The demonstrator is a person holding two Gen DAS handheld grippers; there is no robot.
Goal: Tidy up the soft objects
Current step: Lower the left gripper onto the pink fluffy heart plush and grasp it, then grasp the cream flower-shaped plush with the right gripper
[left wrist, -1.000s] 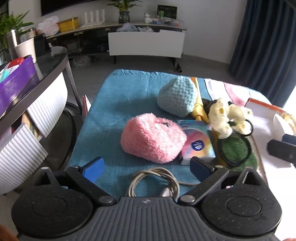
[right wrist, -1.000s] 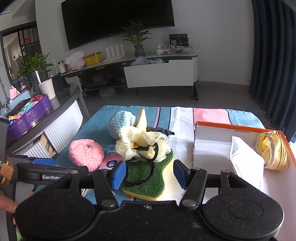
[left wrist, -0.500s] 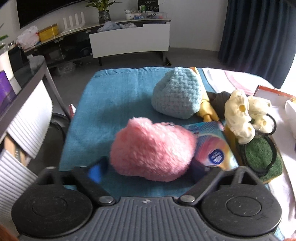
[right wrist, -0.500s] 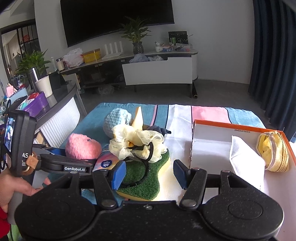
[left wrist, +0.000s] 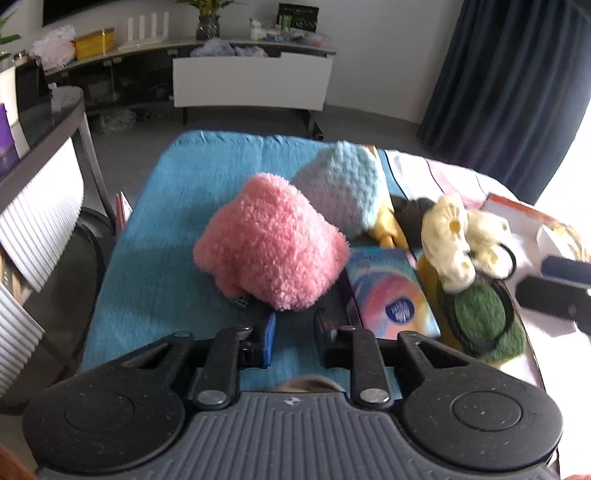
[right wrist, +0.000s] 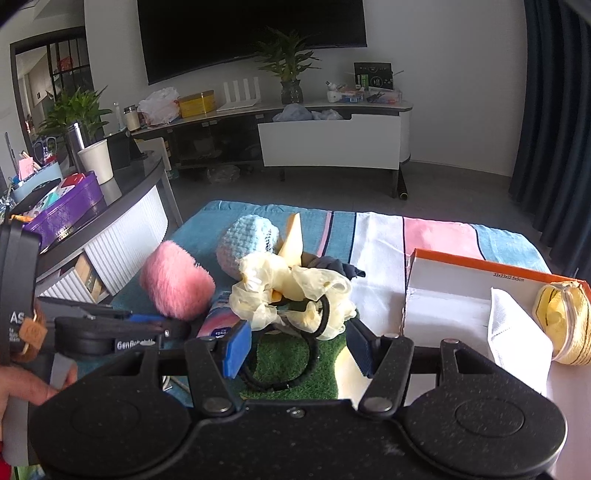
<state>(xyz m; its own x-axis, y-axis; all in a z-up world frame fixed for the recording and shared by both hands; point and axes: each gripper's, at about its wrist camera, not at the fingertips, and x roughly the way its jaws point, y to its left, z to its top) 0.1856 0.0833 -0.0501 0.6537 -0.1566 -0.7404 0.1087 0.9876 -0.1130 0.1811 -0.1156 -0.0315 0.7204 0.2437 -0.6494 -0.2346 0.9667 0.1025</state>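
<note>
L gripper (left wrist: 293,332) closing on 1 pink plush (left wrist: 271,242), R gripper (right wrist: 295,349) released; 1 blue plush (left wrist: 341,188), 1 box (right wrist: 461,295).

A white wall (right wrist: 461,74) closes the far side of the room, with a large dark television (right wrist: 251,33) mounted on it. Below runs a long low media console (right wrist: 332,136) with a white front, carrying a potted plant (right wrist: 288,70), a yellow tin (right wrist: 195,103) and a white plastic bag (right wrist: 159,105). The floor (right wrist: 332,192) is grey. Dark blue curtains (right wrist: 554,110) hang at the right, and bright daylight comes in beside them at the right edge of the left wrist view. At the left stands a curved side table (right wrist: 122,206) with a dark top and white ribbed front.
</note>
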